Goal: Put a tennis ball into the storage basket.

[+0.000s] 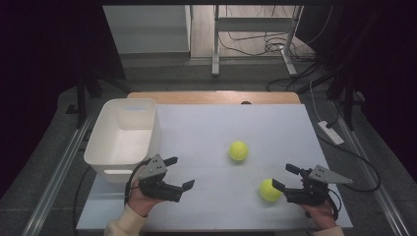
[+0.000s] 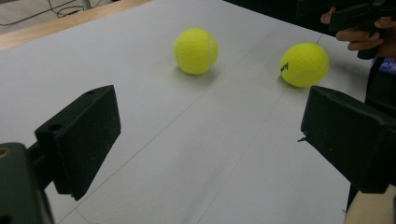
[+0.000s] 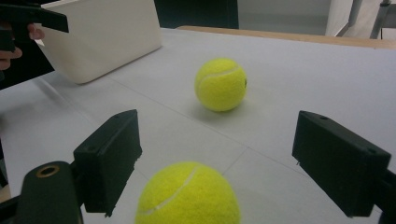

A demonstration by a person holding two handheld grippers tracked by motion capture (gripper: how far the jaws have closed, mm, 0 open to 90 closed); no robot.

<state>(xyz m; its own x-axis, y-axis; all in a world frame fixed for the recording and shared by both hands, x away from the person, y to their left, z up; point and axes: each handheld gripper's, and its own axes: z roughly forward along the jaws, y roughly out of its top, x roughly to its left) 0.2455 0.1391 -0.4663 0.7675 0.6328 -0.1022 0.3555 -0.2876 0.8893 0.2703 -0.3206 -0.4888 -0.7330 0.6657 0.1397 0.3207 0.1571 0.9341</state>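
High view shows the person's two forearms entering from the bottom edge, each hand wrapped round a black two-jaw gripper held low over the white table top [image 1: 216, 128]. The left gripper [image 1: 178, 173] sits beside the near corner of the white rectangular plastic bin [image 1: 123, 135] and points to the right across the table, its jaws spread wide with nothing between them. The right gripper [image 1: 285, 177] points left, its jaws also spread wide, and the nearer fuzzy yellow tennis ball [image 1: 270, 190] lies on the table just at the tip of its lower jaw; whether the jaw touches the ball cannot be told from here. In the right gripper view that ball [image 3: 188, 193] sits between the open jaws, clear of both pads, with its lower part cut off by the bottom edge. The farther fuzzy yellow tennis ball [image 1: 238, 151] rests on the table well apart from both grippers, near the middle of the surface.

The left forearm's cream sleeve [image 1: 123, 223] is cut off at the frame edge. Small dark print on the nearer ball in the left gripper view is too small to read.

Counted: two tennis balls, one bin, two grippers.
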